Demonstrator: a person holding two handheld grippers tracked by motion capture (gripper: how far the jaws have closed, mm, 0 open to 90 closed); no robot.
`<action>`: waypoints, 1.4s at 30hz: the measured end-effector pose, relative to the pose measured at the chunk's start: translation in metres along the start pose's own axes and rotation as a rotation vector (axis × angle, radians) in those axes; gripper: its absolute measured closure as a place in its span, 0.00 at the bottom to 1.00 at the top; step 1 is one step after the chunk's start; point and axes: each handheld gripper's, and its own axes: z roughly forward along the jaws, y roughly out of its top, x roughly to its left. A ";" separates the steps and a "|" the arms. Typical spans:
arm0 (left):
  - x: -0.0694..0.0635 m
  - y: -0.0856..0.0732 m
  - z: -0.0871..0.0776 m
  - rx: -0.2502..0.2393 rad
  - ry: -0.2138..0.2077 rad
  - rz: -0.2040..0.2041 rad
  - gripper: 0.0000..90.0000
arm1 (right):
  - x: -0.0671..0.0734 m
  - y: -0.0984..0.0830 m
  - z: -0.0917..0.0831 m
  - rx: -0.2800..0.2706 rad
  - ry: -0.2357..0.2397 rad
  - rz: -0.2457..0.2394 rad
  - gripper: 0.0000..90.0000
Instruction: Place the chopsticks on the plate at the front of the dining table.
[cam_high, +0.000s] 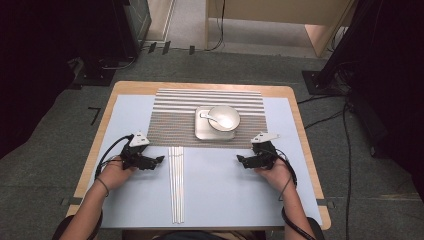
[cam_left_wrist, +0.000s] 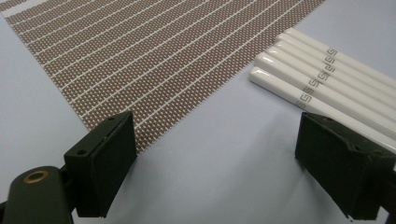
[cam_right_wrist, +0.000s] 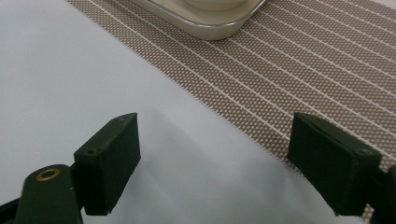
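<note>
- Left gripper (cam_high: 159, 159): jaws spread wide, holding nothing, low over the table (cam_high: 225, 195) and aimed toward the white chopsticks (cam_high: 176, 182) just beside it, apparently staged for pickup.
- Right gripper (cam_high: 240, 159): jaws equally wide, empty, near the striped placemat (cam_high: 175, 125), whose tray (cam_high: 200, 133) carries bowl (cam_high: 224, 118) and spoon (cam_high: 209, 116).

High view: overhead, facing forward and down across the striped placemat (cam_high: 207, 117). Both gripper views sit low and close, facing the placemat's near edge (cam_left_wrist: 154, 70) (cam_right_wrist: 299, 79), which all three share.
</note>
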 end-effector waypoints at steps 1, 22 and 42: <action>0.000 0.000 0.000 0.000 0.000 0.000 0.13 | 0.000 0.001 -0.001 0.003 -0.010 -0.005 0.19; 0.000 0.000 0.000 -0.001 0.001 0.000 0.13 | 0.012 0.011 -0.007 0.044 0.002 0.032 0.22; 0.000 0.000 0.000 -0.001 0.001 0.000 0.13 | 0.028 0.025 -0.010 0.107 -0.004 0.081 0.28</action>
